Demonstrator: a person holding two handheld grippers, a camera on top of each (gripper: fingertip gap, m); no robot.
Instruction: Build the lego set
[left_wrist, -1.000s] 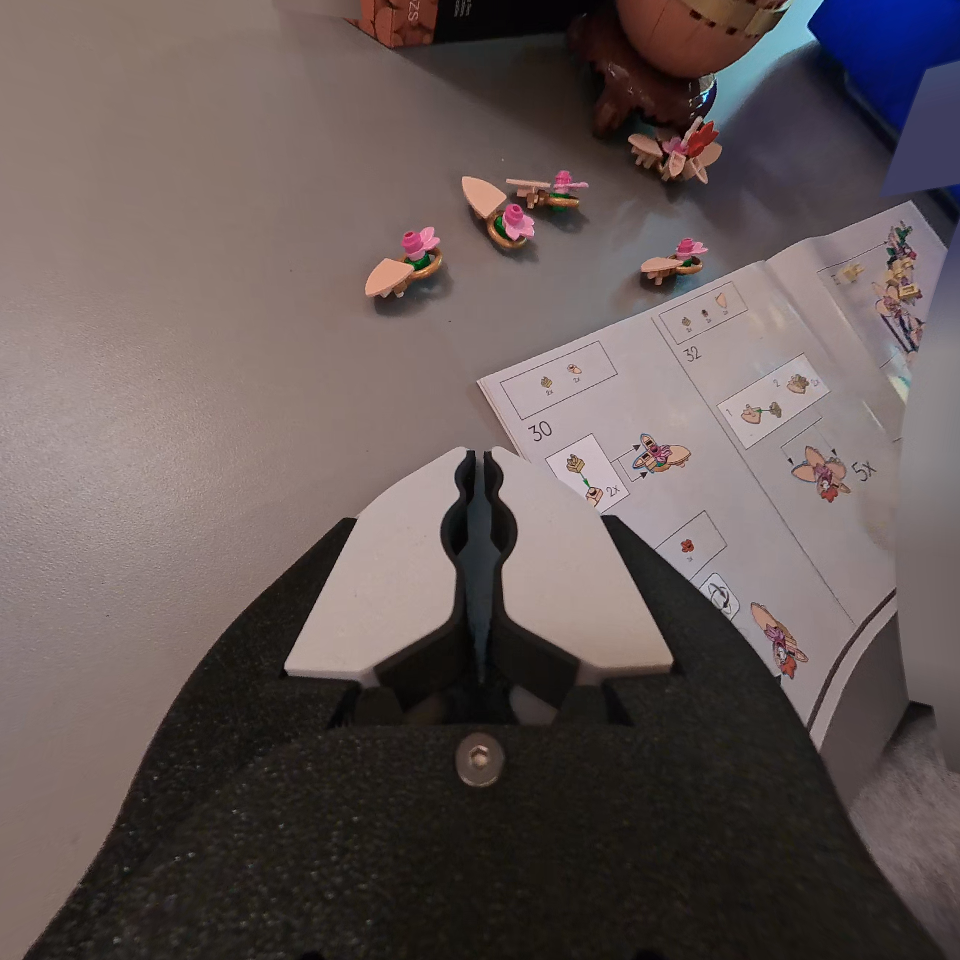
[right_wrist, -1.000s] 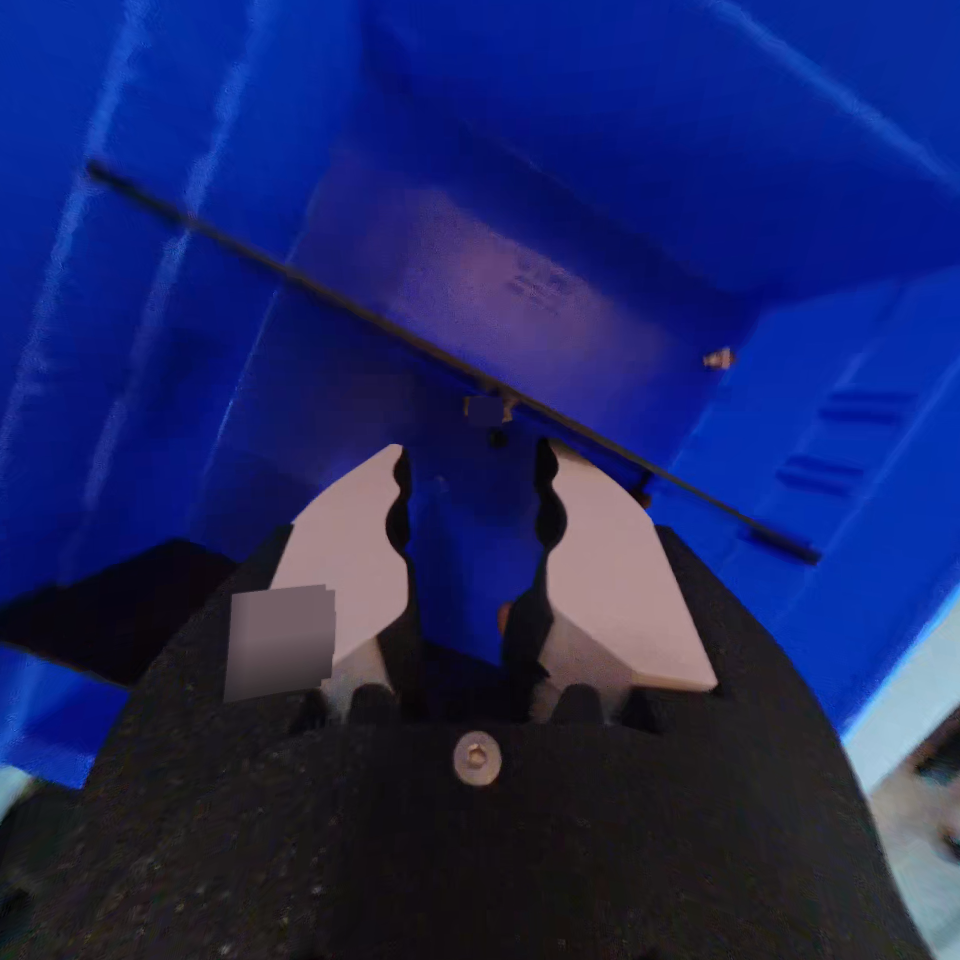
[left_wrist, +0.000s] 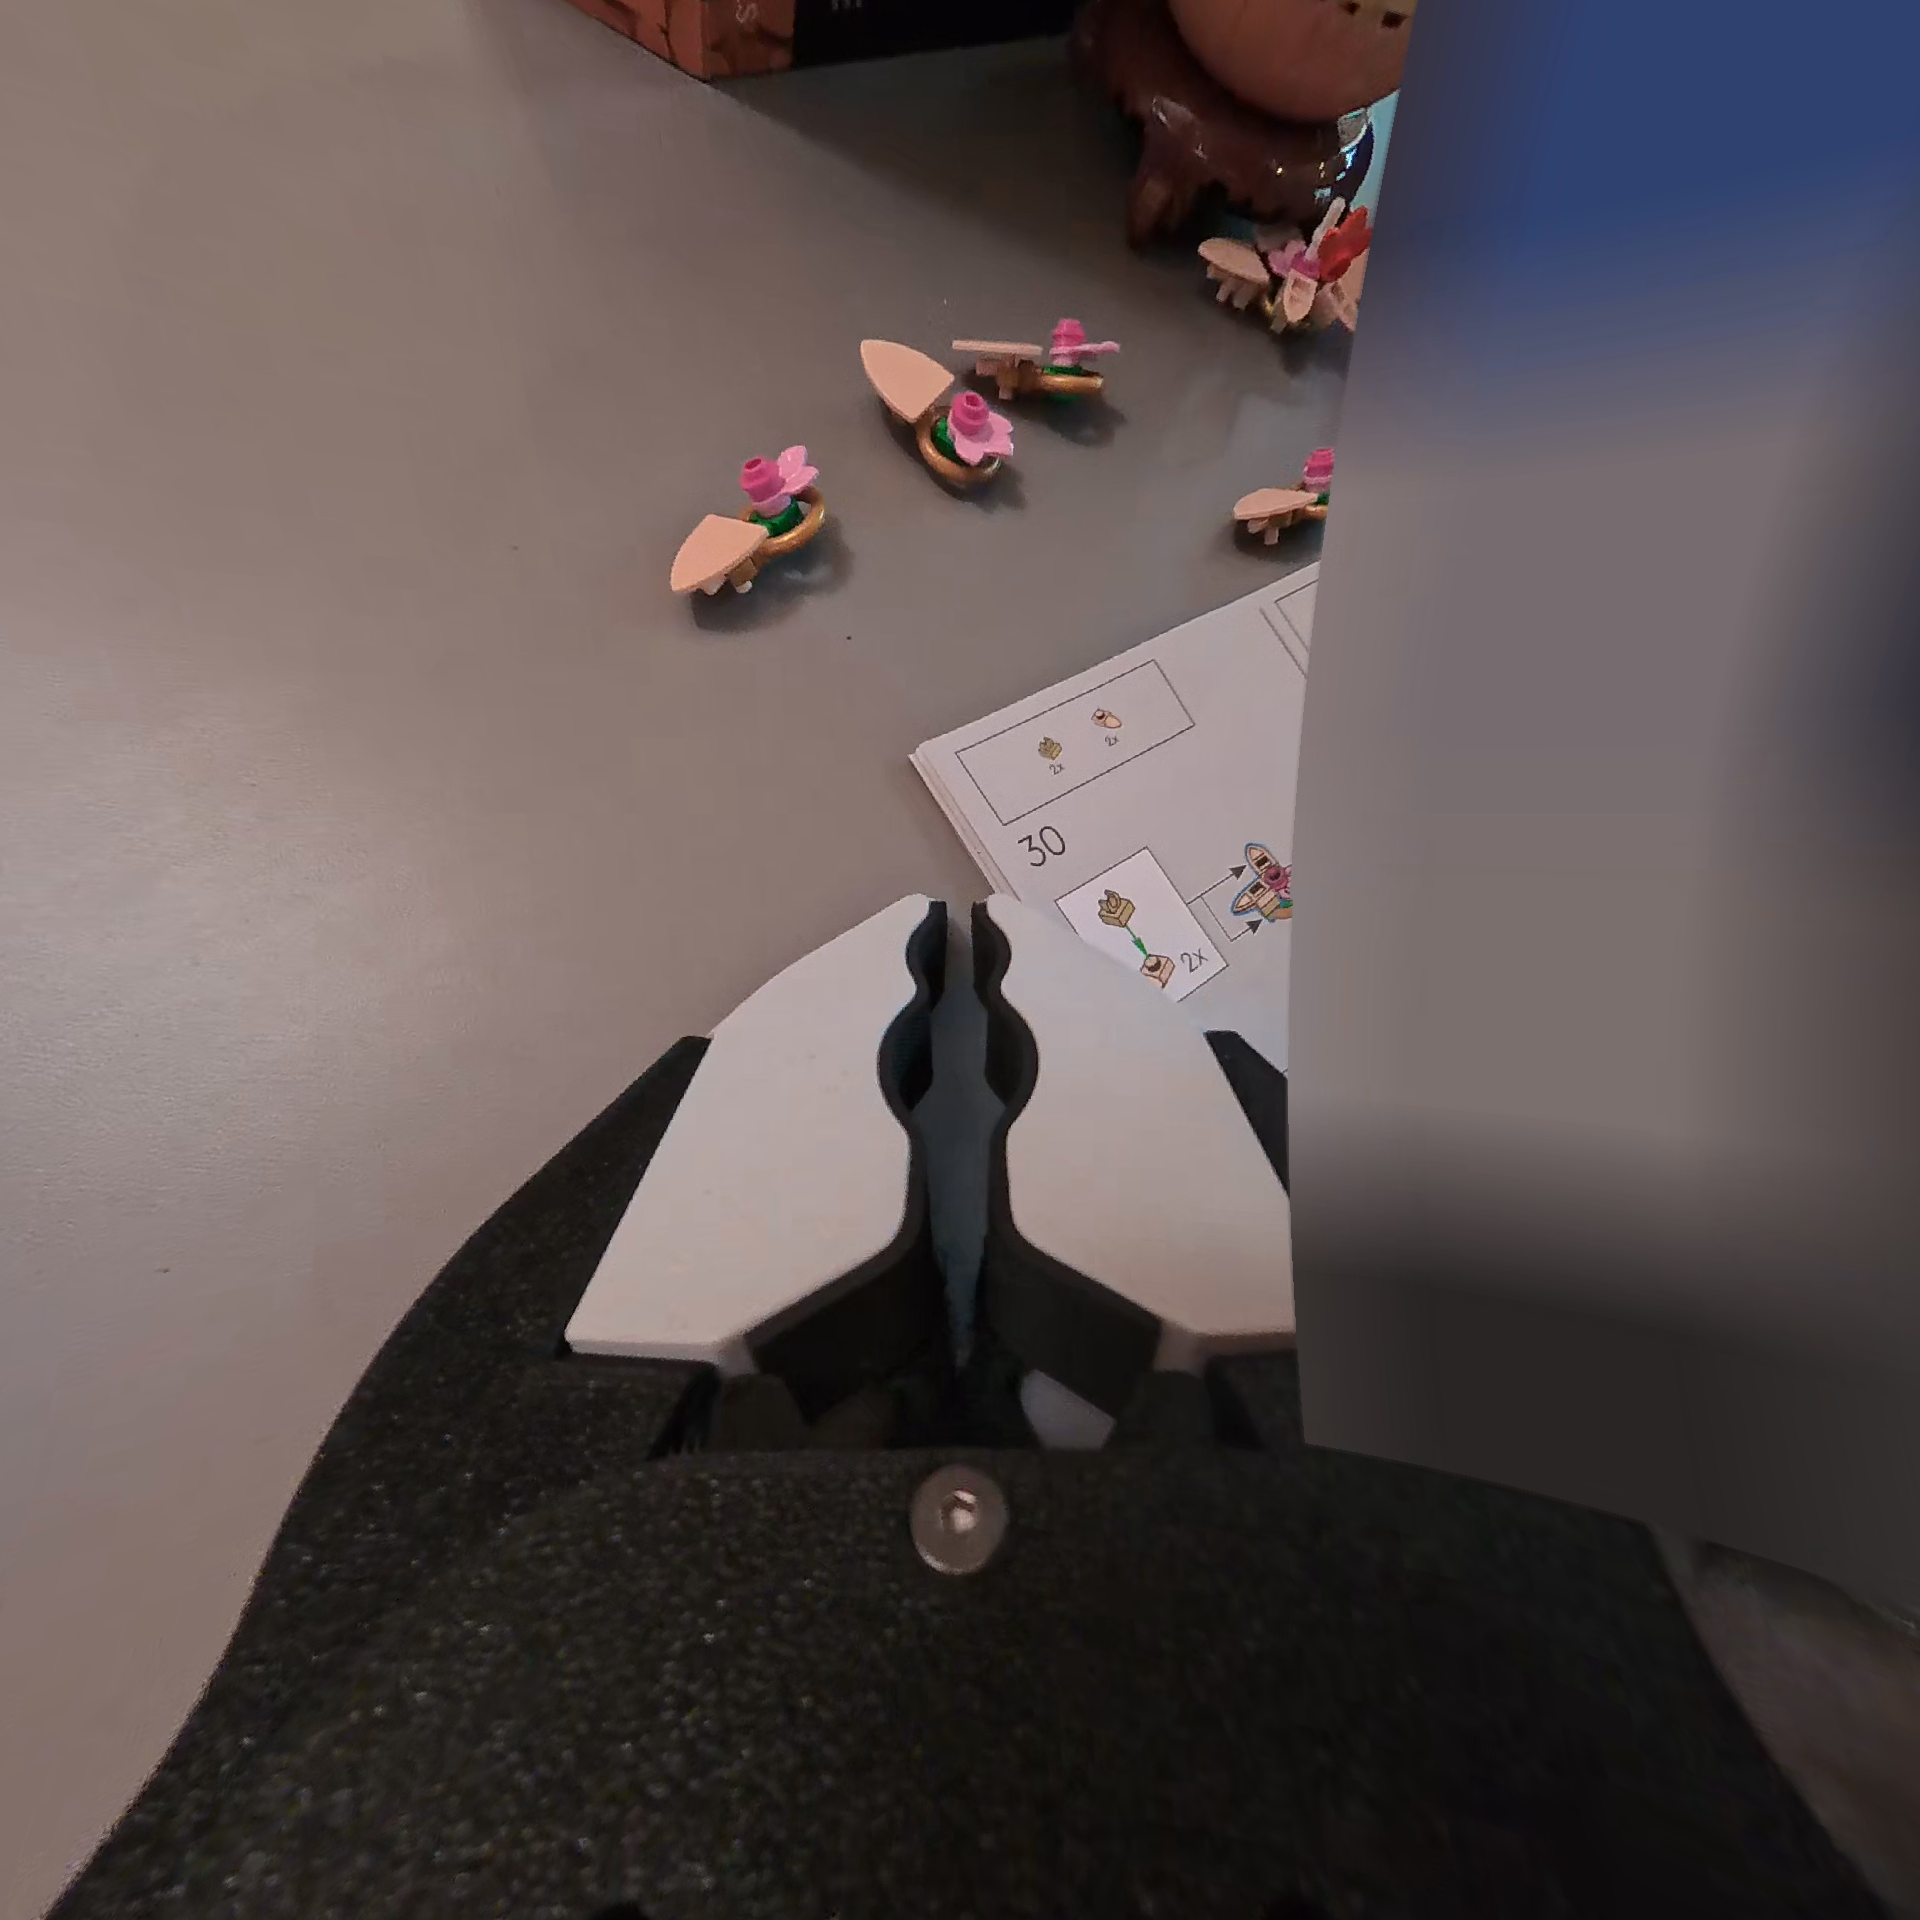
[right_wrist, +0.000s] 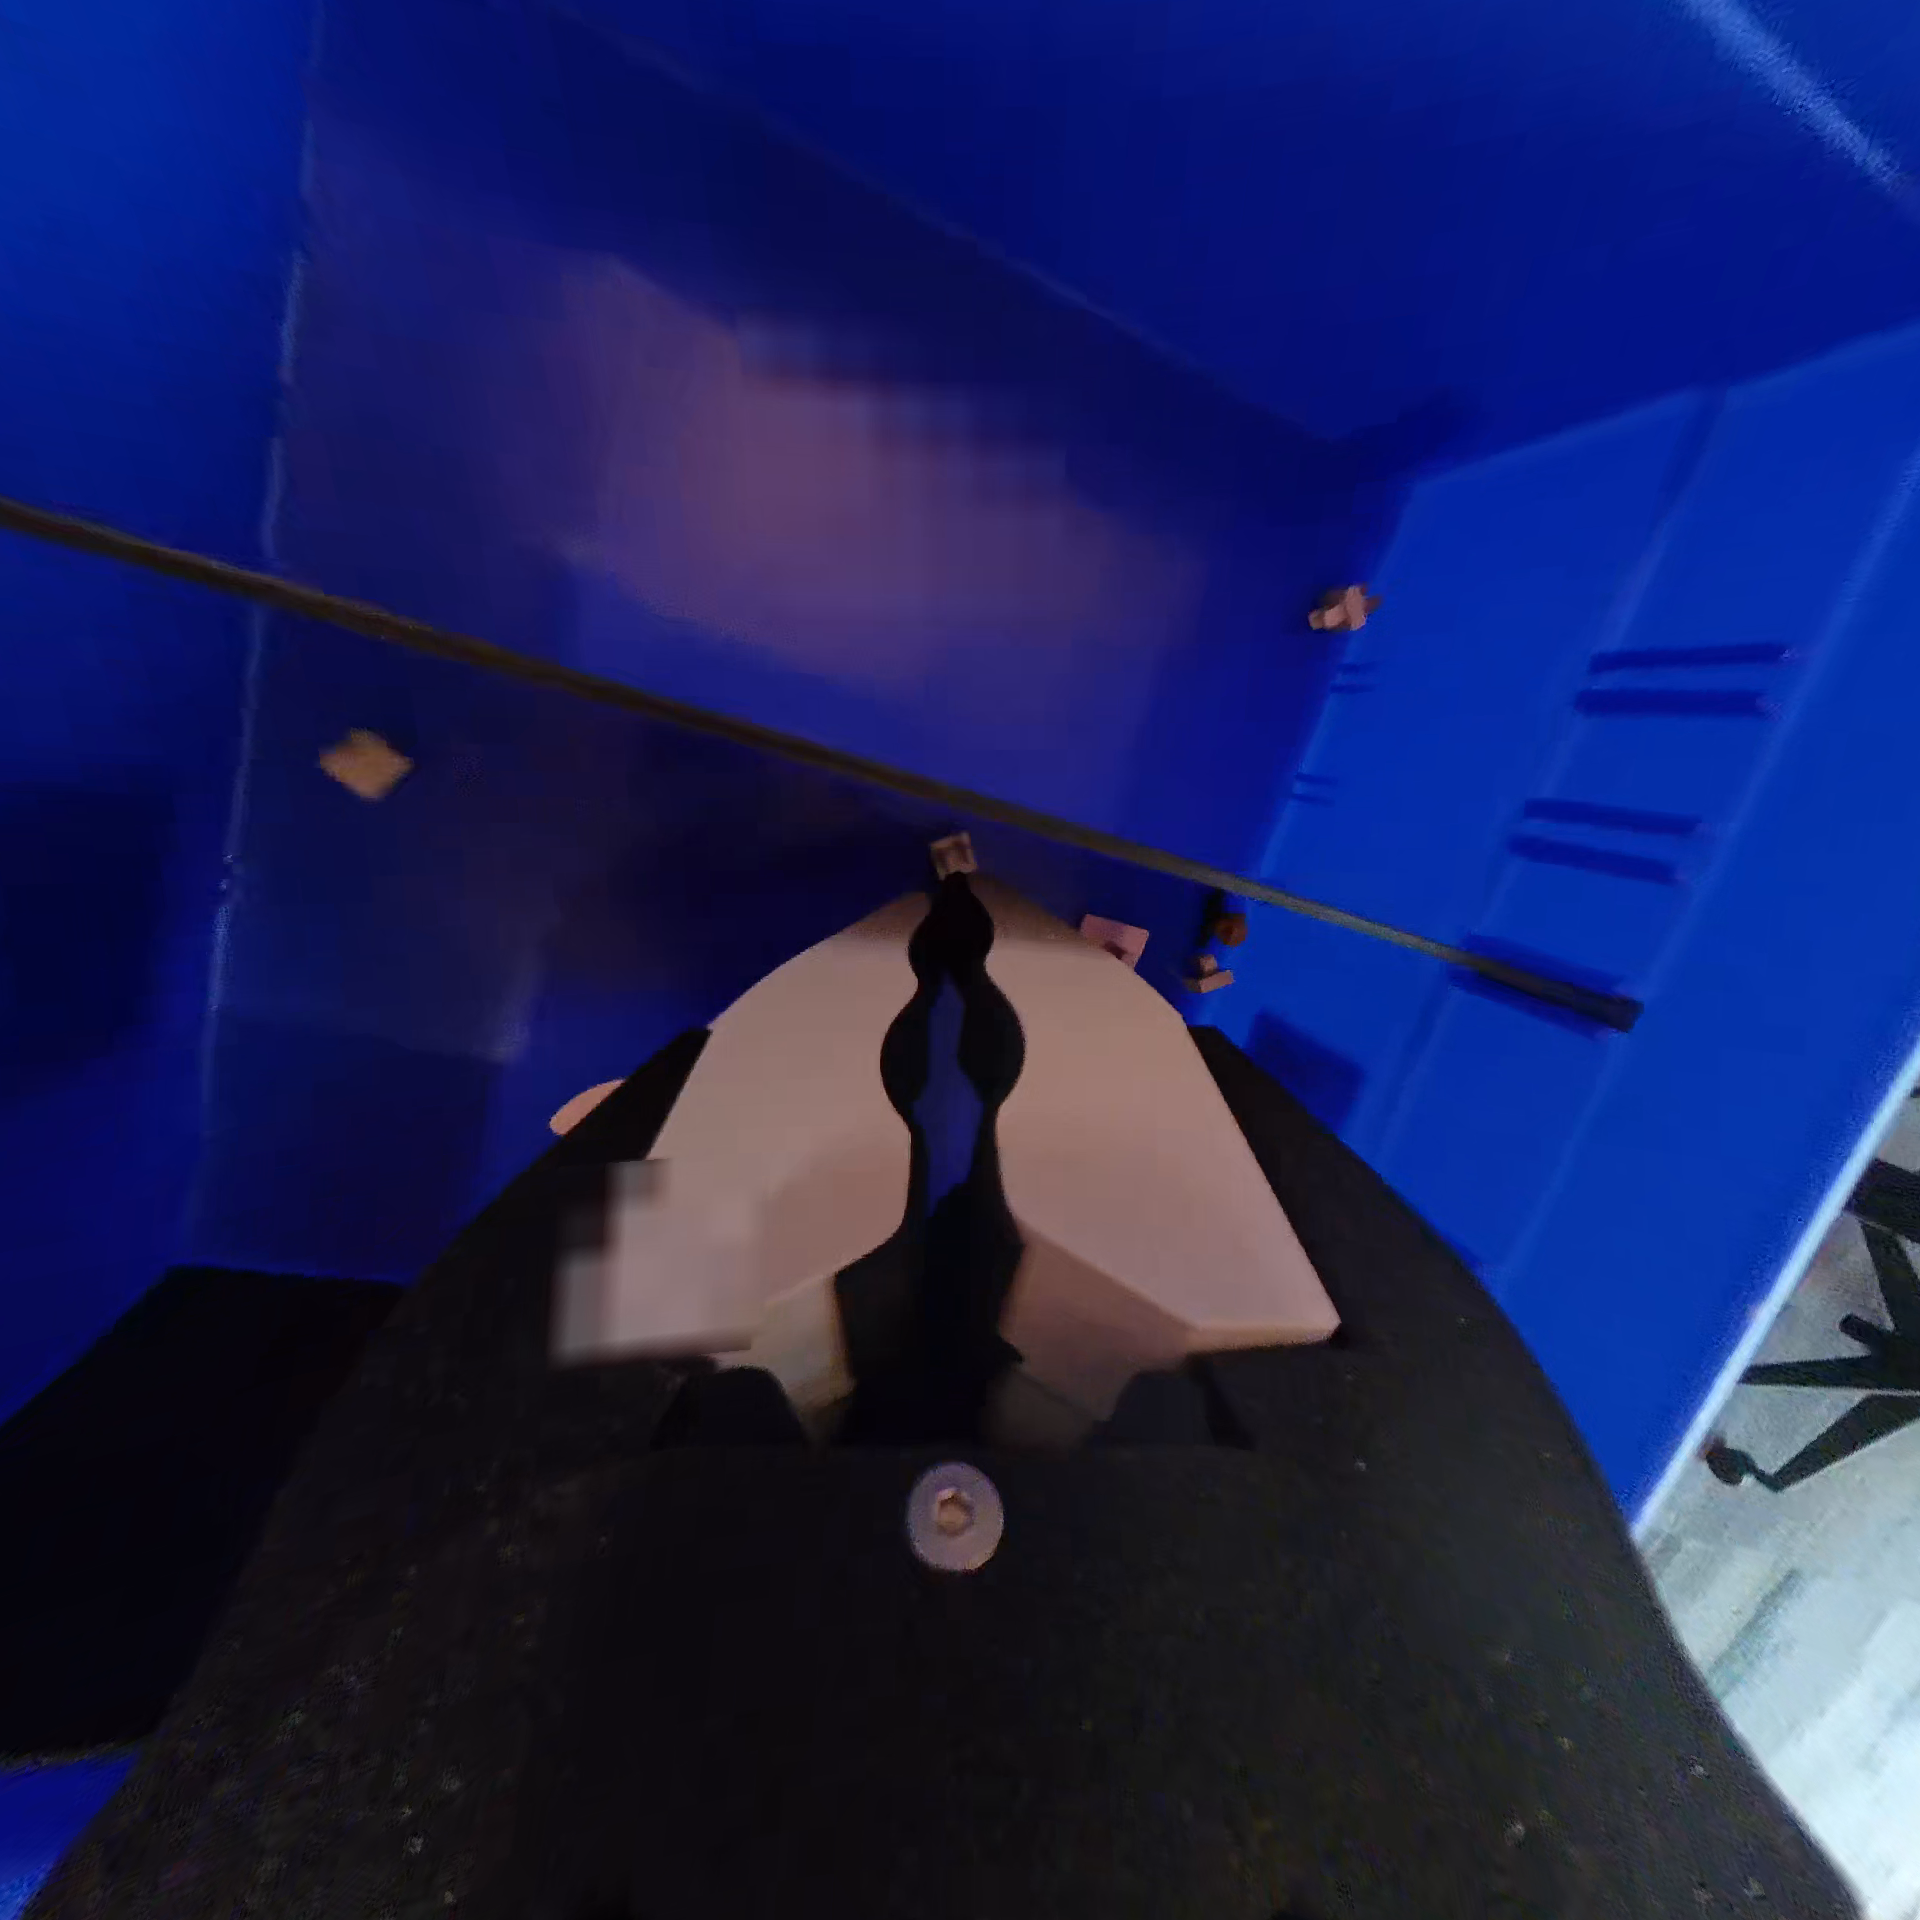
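Blue bin (right_wrist: 1558, 727): plastic, ribbed wall to the right of the right claw, floor and far wall ahead of it; the right claw reached inside.
Tabletop (left_wrist: 312, 727): grey, spread beneath and ahead of the left claw.
Booklet (left_wrist: 1122, 790): open instruction pages, flat on the tabletop, its near corner just right of the left claw's tips.
Left claw (left_wrist: 958, 914): hung above the tabletop, fingers drawn together to a thin slit, nothing between them.
Right claw (right_wrist: 951, 904): fingers pressed together at the tips, pinching a small pale brick; view blurred.
Box (left_wrist: 748, 31): brown and black, far ahead of the left claw at the tabletop's back.
Brown model (left_wrist: 1226, 125): rounded, on a dark base, far ahead and to the right of the left claw.
Black rod (right_wrist: 727, 717): thin, crossed the bin slantwise just beyond the right claw's tips.
Flower pieces (left_wrist: 748, 525): several small assemblies with pink blossom, gold ring and tan petal, scattered well ahead of the left claw.
Small pale brick (right_wrist: 951, 854): showed at the very tips of the right claw.
Loose bricks (right_wrist: 364, 764): tan bits on the bin floor, left and right of the right claw.
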